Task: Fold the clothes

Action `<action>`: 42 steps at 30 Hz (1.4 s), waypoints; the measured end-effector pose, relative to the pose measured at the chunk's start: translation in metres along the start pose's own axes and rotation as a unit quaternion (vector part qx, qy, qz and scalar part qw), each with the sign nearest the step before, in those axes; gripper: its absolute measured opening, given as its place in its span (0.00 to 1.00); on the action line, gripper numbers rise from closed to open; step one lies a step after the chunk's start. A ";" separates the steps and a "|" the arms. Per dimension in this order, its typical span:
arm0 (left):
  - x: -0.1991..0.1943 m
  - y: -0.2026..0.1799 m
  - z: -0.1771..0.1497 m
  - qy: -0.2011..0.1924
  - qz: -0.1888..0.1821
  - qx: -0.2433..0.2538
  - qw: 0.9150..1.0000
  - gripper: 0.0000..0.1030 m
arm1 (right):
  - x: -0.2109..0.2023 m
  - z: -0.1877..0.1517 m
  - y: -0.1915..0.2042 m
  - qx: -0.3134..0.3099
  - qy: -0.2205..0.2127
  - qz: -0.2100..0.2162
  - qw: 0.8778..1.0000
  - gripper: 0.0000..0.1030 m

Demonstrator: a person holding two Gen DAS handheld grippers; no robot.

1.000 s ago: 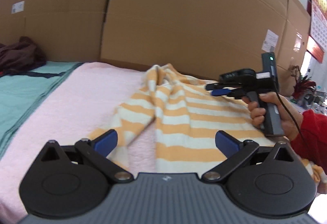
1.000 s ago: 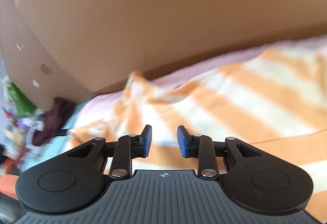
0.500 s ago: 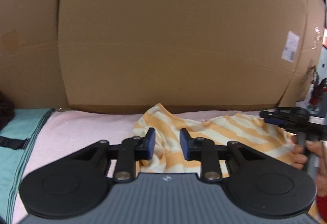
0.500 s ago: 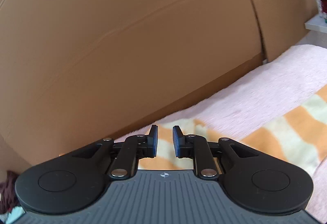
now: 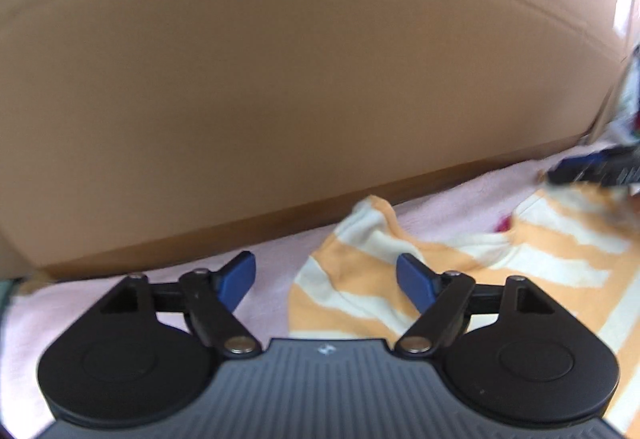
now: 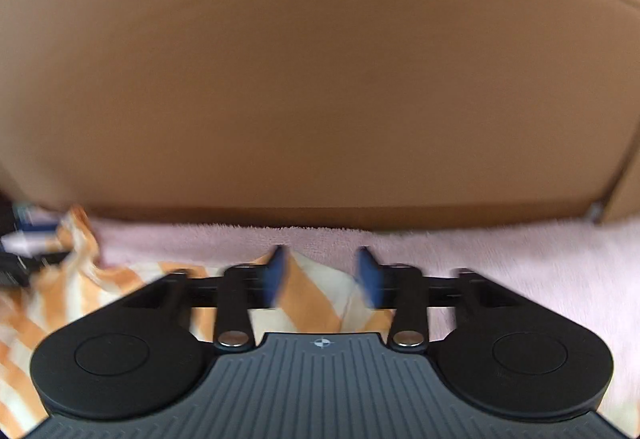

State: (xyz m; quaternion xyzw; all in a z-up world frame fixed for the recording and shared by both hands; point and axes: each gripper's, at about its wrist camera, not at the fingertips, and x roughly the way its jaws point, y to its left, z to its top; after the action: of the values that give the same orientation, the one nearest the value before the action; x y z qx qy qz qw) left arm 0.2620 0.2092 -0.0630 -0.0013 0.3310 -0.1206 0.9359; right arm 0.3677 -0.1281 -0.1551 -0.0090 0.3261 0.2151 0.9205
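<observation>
Shirt (image 5: 460,275) lies spread on the pink blanket (image 5: 132,303) by the cardboard wall (image 5: 300,79), left gripper (image 5: 326,279) and right gripper (image 6: 322,275) both just opening with nothing pinched, probably letting go of the far edge.

Orange-and-cream striped garment (image 5: 460,271) — rumpled, lying spread on the pink blanket (image 5: 120,303) near the cardboard wall (image 5: 280,79).

The garment (image 5: 472,271) lies crumpled on the blanket (image 5: 280,267), in front of the cardboard wall (image 5: 300,79) standing behind it. The left tool (image 5: 326,279) sits over the garment's left edge, the right tool (image 6: 322,275) over its right edge.
</observation>
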 end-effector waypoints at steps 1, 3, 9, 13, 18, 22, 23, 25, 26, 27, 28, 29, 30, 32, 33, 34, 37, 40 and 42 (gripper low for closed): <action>0.001 0.002 -0.001 -0.001 -0.019 -0.006 1.000 0.76 | 0.001 -0.002 0.001 0.000 -0.005 0.006 1.000 0.68; 0.004 -0.002 -0.007 -0.013 -0.026 0.006 1.000 0.75 | 0.001 -0.005 0.001 0.002 -0.014 0.023 1.000 0.61; -0.009 -0.018 -0.016 -0.048 0.030 0.036 0.998 0.06 | 0.003 -0.003 0.002 0.015 -0.026 0.005 1.000 0.07; -0.011 -0.020 -0.016 -0.049 0.115 0.037 0.991 0.06 | 0.001 0.000 -0.004 0.049 -0.041 -0.050 0.997 0.06; 0.000 -0.032 -0.021 -0.023 0.196 0.099 0.975 0.24 | 0.015 0.004 -0.003 0.055 -0.025 -0.075 0.995 0.06; -0.006 -0.053 -0.027 -0.035 0.238 0.179 0.954 0.39 | 0.018 0.009 0.002 0.052 -0.025 -0.103 0.993 0.17; -0.014 -0.054 -0.026 -0.042 0.233 0.181 0.954 0.40 | 0.012 0.010 0.000 0.057 -0.037 -0.107 0.992 0.21; -0.037 -0.051 -0.017 -0.065 0.242 0.155 0.956 0.40 | -0.004 0.017 -0.002 0.067 -0.060 -0.104 0.991 0.21; -0.051 -0.050 -0.011 -0.078 0.244 0.140 0.956 0.37 | -0.014 0.022 -0.003 0.070 -0.068 -0.096 0.991 0.21; -0.065 -0.050 -0.006 -0.092 0.240 0.126 0.958 0.28 | -0.017 0.025 0.001 0.075 -0.059 -0.059 0.994 0.21; -0.075 -0.052 -0.002 -0.102 0.223 0.113 0.963 0.21 | -0.019 0.028 0.005 0.081 -0.045 -0.015 0.996 0.21; -0.081 -0.056 0.002 -0.107 0.190 0.101 0.971 0.21 | -0.020 0.030 0.009 0.086 -0.031 0.029 0.995 0.21; -0.083 -0.062 0.003 -0.107 0.157 0.094 0.977 0.22 | -0.014 0.029 0.016 0.093 -0.012 0.067 0.993 0.21; -0.074 -0.078 0.000 -0.097 0.094 0.094 0.986 0.32 | 0.003 0.023 0.029 0.104 0.017 0.111 0.988 0.21; -0.065 -0.085 -0.005 -0.088 0.086 0.097 0.988 0.32 | 0.012 0.019 0.033 0.106 0.023 0.112 0.988 0.21; -0.053 -0.090 -0.011 -0.076 0.088 0.099 0.988 0.32 | 0.020 0.015 0.038 0.109 0.028 0.113 0.987 0.13; -0.026 -0.083 -0.026 -0.038 0.134 0.088 0.986 0.33 | 0.010 -0.003 0.023 0.105 -0.013 0.059 0.993 0.07; -0.028 -0.068 -0.025 -0.034 0.208 0.061 0.976 0.42 | 0.005 -0.013 0.000 0.127 -0.045 -0.001 0.991 0.00; -0.029 -0.054 -0.025 -0.022 0.245 0.035 0.969 0.50 | 0.005 -0.013 -0.020 0.186 -0.046 0.002 0.982 0.00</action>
State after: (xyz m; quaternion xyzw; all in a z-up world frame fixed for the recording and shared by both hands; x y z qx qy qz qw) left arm 0.2127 0.1657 -0.0597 0.1098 0.2963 0.1005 0.9434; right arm 0.3712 -0.1462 -0.1708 0.1726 0.3181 0.1527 0.9196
